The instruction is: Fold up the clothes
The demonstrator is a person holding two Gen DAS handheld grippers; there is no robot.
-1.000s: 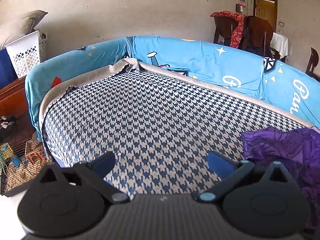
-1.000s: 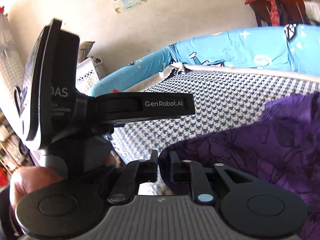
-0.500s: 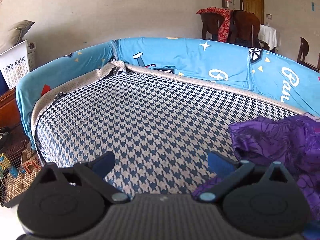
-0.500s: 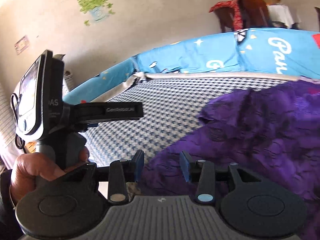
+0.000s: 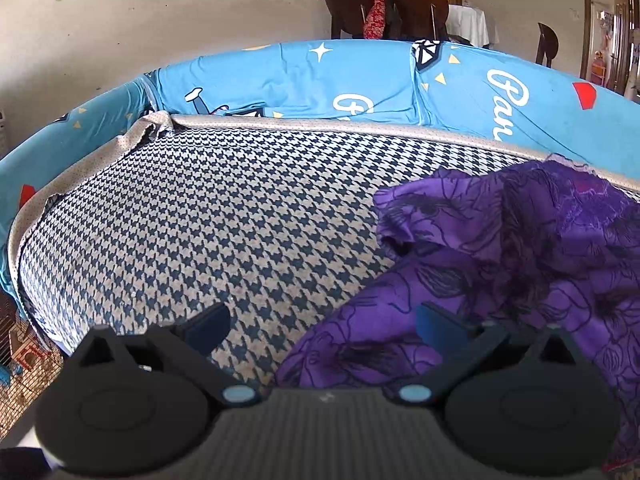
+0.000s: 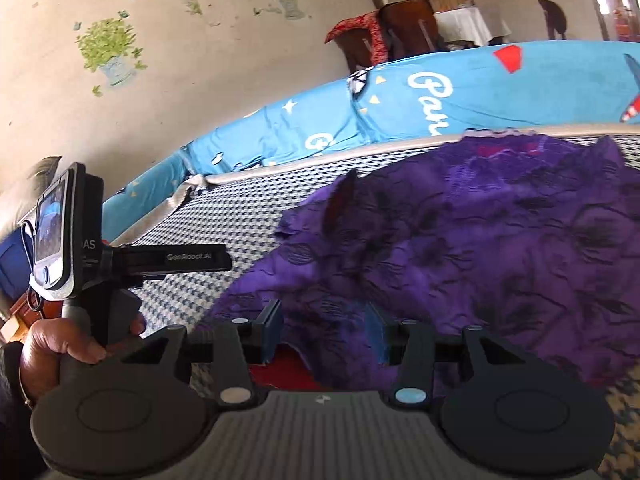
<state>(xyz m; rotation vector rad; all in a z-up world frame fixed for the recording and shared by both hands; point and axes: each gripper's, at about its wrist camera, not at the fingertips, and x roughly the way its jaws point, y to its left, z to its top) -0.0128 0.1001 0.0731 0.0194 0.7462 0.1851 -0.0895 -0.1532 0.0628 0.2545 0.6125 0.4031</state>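
**Purple garment spread on the checked cushion, both tools open**

From the left wrist camera, the left tool (image 5: pixel 322 322) stood wide open with nothing between its fingers. Its left finger (image 5: pixel 208 324) hung over the bare houndstooth cushion (image 5: pixel 208 216), while its right finger (image 5: pixel 438 326) sat over the near edge of the purple garment (image 5: pixel 520 256). The garment lay crumpled ahead and to the right of the tool, on the cushion. A blue printed cover (image 5: pixel 360 80) ran along the far side of the cushion, and dark wooden chairs (image 5: pixel 400 8) stood beyond it.

From the right wrist camera, the right tool (image 6: pixel 324 330) was partly open, its fingers apart with purple cloth lying between them; whether they touched the cloth could not be told. The purple garment (image 6: pixel 480 240) filled the area ahead and to the right. To the left of this tool, a hand (image 6: pixel 60 344) gripped the handle of the left tool (image 6: pixel 132 258), which pointed out over the cushion (image 6: pixel 240 216).
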